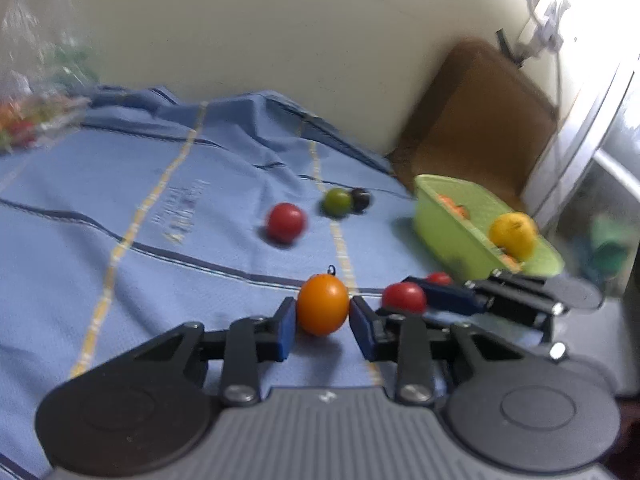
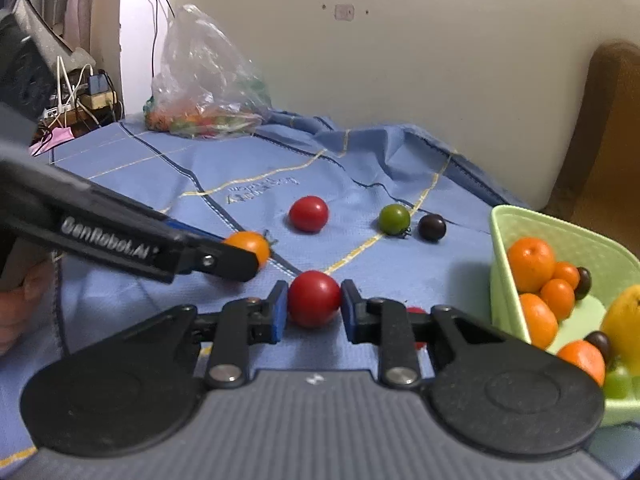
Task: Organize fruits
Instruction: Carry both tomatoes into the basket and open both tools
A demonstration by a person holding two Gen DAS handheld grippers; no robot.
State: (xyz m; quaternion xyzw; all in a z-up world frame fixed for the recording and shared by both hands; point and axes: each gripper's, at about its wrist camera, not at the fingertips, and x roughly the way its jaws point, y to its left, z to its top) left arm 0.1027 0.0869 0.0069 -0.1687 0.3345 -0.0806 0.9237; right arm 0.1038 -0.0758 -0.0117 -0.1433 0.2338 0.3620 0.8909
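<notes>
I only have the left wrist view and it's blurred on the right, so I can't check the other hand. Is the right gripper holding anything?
Observer: Yes. The right gripper has its blue pads on a round red tomato that sits on the blue cloth.
Operator: What's inside the light green plastic bin?
Observer: The light green plastic bin holds several small oranges, two dark round fruits, a yellow fruit and a green grape.
Operator: And my own grip, from the side?
Observer: The left gripper reaches the round orange tomato; its stem points right.
</notes>
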